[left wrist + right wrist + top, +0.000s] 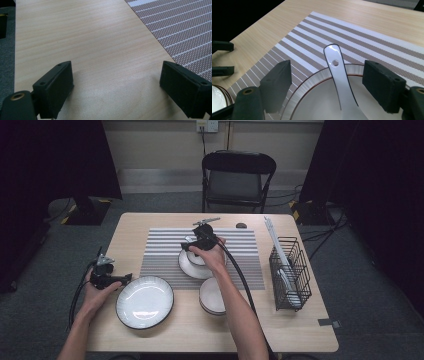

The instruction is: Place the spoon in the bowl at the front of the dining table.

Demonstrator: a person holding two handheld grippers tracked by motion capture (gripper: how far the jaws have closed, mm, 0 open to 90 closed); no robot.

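Your right gripper [327, 82] is hovering right over the white spoon [339, 75], which lies in the small bowl [312, 100] with its handle sticking out past the rim onto the striped placemat [362, 32]. In the right gripper view the handle runs up the gap between your two jaws, closer to the middle than to either pad, and neither pad touches it. Jaws are spread wide, so nothing is gripped, the spoon just sits there on its own. From the high view your right gripper [202, 240] is above that bowl [196, 257], which sits on a small plate [192, 270] on the mat.

Your left gripper [112, 279] is parked on the bare table [300, 330] at the left, just beside the big dark-rimmed plate [145, 301]. In the left gripper view the left gripper [116, 87] has jaws well apart with only tabletop wood between them, holding nothing. The placemat's edge [180, 30] shows off to the upper right there.

Another bowl [212, 296] sits near your right forearm, and the wire rack [290, 272] stands well apart on the right side of the table.
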